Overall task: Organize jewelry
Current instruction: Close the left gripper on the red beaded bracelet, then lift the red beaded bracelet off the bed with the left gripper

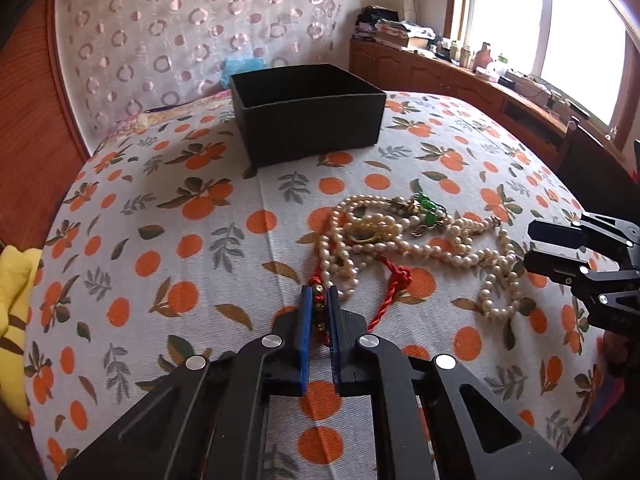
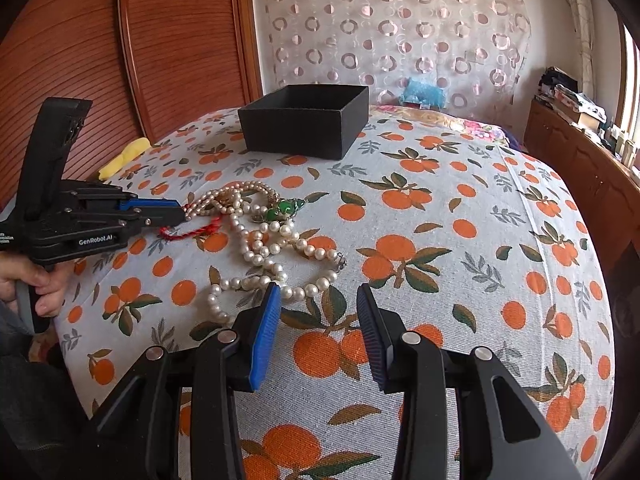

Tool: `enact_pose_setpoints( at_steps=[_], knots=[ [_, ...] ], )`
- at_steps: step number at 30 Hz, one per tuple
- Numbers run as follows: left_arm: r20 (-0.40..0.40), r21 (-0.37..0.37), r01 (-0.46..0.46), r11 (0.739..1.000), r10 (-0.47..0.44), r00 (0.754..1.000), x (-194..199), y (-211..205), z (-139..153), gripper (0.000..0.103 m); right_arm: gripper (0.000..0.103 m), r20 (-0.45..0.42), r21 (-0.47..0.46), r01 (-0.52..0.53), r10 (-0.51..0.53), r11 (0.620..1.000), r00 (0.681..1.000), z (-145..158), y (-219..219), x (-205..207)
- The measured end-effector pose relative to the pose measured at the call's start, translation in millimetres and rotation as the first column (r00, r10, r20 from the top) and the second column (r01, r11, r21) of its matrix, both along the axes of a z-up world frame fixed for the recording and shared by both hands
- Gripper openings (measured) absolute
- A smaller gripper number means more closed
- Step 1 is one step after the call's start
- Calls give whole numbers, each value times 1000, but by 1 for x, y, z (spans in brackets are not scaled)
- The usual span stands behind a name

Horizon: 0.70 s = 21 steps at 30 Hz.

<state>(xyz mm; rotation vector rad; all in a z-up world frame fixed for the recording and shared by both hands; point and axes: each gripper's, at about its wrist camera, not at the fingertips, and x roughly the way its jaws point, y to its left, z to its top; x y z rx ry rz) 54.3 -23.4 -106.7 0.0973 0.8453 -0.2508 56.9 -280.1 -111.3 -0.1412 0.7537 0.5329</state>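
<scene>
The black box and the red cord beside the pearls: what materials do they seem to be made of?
The black box looks like stiff cardboard with a matte, slightly fuzzy covering: straight thin walls, no shine. Whether the covering is felt or textured paper I cannot tell. The red cord looks like twisted textile thread with a soft sheen: its spiral strands and knot show.

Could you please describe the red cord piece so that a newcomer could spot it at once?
On the orange-print bedspread, in front of the black box, lies a jewelry pile. At its near edge runs the red cord: the only red, twisted strand among cream pearls.
</scene>
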Motion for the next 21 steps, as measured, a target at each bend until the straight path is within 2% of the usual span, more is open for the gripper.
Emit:
enact_pose_setpoints(
  at_steps=[10, 21],
  knots=[
    [122, -63, -50, 997, 58, 991, -20, 30, 41, 6, 42, -12, -11, 4, -4, 1000, 1000, -2, 1, 2],
    [218, -96, -35, 995, 55, 974, -39, 36, 78, 6, 42, -15, -27, 6, -6, 1000, 1000, -2, 3, 3]
  ],
)
